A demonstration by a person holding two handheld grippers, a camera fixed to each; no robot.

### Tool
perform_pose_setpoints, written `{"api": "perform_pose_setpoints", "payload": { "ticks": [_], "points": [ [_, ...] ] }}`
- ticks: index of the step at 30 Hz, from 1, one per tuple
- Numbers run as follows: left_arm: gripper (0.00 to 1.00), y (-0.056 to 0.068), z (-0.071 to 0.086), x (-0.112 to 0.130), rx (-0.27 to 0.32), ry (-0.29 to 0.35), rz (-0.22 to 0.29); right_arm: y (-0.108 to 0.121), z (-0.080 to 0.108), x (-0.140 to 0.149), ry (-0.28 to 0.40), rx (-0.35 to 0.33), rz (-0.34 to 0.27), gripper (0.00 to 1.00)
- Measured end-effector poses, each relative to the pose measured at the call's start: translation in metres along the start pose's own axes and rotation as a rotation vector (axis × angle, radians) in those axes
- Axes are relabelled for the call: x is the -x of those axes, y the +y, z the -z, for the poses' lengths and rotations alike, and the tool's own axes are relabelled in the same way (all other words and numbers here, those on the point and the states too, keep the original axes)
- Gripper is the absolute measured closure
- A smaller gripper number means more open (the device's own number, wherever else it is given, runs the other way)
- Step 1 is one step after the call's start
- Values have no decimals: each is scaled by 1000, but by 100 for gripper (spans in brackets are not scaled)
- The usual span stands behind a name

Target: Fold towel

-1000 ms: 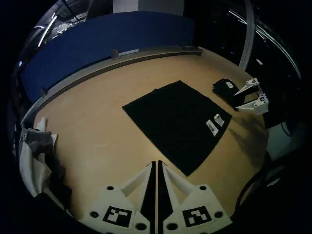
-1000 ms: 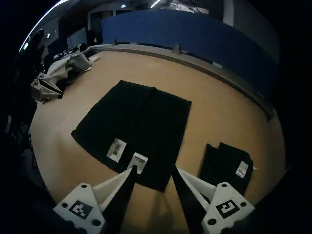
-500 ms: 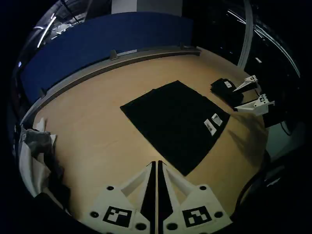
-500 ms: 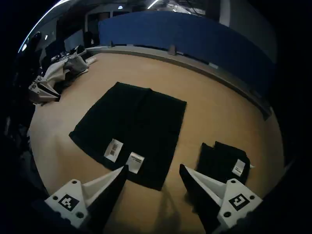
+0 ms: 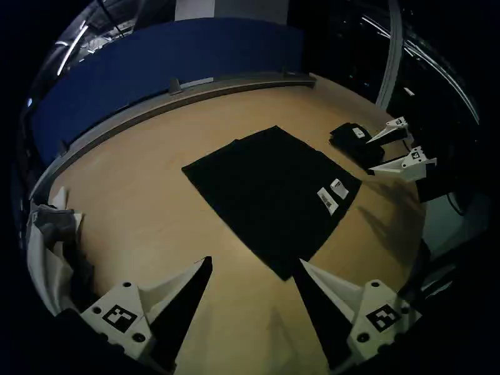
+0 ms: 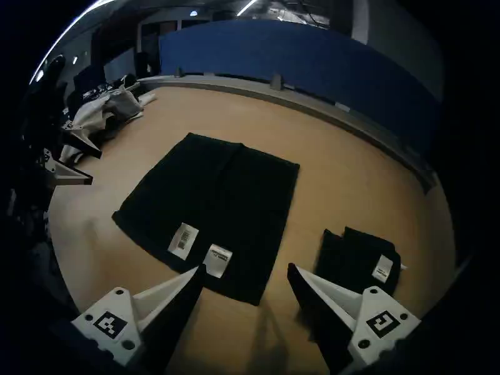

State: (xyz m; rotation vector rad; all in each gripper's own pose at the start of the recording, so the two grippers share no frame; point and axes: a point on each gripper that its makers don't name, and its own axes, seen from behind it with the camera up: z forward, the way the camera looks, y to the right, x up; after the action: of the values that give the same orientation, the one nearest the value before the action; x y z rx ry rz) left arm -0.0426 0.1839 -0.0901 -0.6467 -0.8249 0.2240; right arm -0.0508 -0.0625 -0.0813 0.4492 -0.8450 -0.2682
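A black towel (image 5: 269, 187) lies flat on the wooden table (image 5: 156, 206), with two white tags (image 5: 331, 194) near one edge. My left gripper (image 5: 255, 262) hangs open above the table, just short of the towel's near corner. The right gripper view shows the same towel (image 6: 212, 194) with its tags (image 6: 199, 250) near my right gripper (image 6: 245, 269), which is open above the tagged edge. Each view shows the other gripper across the towel: the right gripper (image 5: 369, 157), and the left gripper (image 6: 95, 169) with its fingers apart.
A folded black towel (image 6: 359, 256) lies on the table beside my right gripper, seen too in the left gripper view (image 5: 350, 137). A heap of light cloth (image 6: 106, 109) lies at the table's left end. A blue partition (image 5: 162, 62) runs along the far edge.
My left gripper has gone from shut to wide open in the last half second. My right gripper spread a little wider earlier and has held still since. The towel has not moved.
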Motion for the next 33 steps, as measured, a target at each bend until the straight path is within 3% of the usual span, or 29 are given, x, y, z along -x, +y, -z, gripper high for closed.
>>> {"api": "perform_pose_setpoints", "payload": {
  "ticks": [13,24,33],
  "points": [
    [7,17,-11,10,17,-3,8,3,-11,17,-10,-4,-9,0],
    [7,33,-31,24,31,-6,11,5,-31,38,-16,-6,-27,0],
    [7,38,-46,34,27,-12,-3,5,-42,55,-32,-5,-19,1]
  ]
}}
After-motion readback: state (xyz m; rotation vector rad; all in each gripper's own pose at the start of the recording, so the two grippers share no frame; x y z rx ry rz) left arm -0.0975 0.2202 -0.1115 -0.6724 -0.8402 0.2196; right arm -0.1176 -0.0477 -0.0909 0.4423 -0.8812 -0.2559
